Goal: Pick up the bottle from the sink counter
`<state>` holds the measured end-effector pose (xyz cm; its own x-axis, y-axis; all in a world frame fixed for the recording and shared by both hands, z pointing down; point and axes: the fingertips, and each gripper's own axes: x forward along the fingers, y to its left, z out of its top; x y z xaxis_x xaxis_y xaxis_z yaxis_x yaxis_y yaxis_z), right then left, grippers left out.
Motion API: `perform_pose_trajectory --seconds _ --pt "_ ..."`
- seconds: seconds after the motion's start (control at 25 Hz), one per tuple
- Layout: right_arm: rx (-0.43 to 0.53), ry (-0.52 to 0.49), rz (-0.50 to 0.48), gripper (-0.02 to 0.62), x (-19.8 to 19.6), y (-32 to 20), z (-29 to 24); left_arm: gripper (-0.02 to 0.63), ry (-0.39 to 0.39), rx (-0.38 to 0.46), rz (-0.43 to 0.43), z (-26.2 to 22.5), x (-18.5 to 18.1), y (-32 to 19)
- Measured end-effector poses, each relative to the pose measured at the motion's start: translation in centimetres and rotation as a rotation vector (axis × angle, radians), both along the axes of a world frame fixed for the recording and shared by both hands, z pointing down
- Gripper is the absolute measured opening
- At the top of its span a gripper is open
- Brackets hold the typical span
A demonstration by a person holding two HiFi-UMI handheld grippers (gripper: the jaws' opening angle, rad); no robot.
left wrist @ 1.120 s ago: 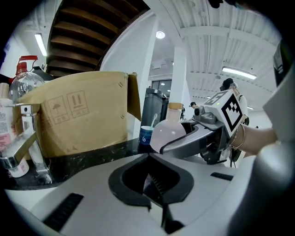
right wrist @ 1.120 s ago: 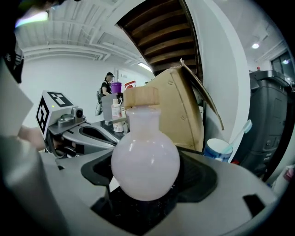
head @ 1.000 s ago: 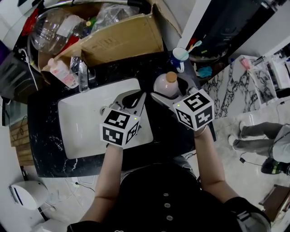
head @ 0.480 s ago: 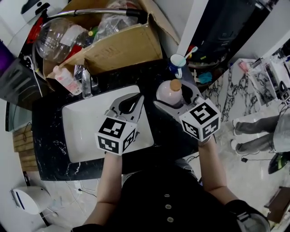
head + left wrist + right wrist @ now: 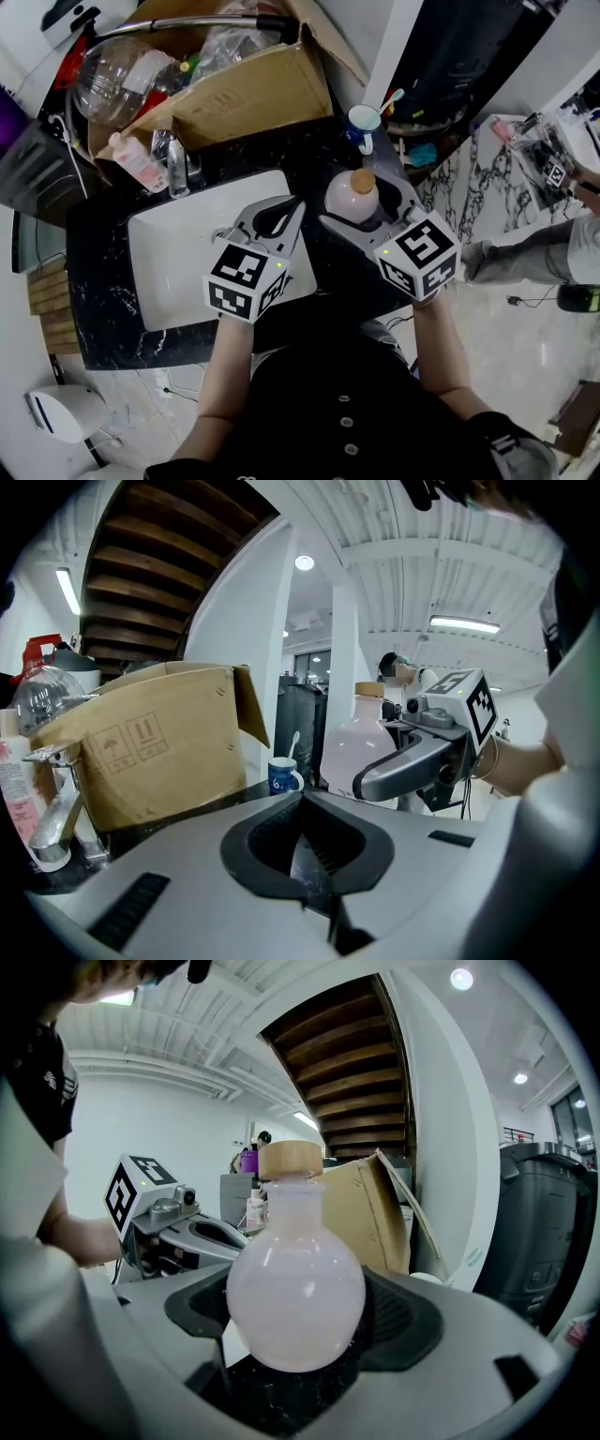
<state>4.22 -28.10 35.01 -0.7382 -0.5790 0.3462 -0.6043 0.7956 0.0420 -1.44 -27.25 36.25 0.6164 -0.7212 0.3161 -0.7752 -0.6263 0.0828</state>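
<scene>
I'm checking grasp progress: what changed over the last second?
The right gripper, jaws closed on the bottle, has drawn it slightly back from the blue cup, toward the person. The left gripper stays shut and empty over the sink; the cardboard box is unmoved.

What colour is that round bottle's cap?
The bottle cap is light wood-tan; right gripper view shows it best.

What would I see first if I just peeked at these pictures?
Probably the round pink bottle with its tan cap, gripped in the jaws of the right gripper, just right of the white sink. The left gripper hangs shut and empty over that sink. Behind it stands a big cardboard box stuffed with plastic bottles.
</scene>
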Motion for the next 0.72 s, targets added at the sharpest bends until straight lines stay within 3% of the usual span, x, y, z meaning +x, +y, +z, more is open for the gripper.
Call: perform_pose_trajectory --seconds 0.32,0.72 --pt "-0.012 -0.006 -0.027 0.397 0.2 1.7 1.5 0.017 -0.011 -0.050 0.039 2.3 0.6 1.7" --pt "-0.047 -0.019 -0.006 0.397 0.3 3.1 3.3 0.017 -0.018 -0.083 0.030 3.8 0.4 2.5"
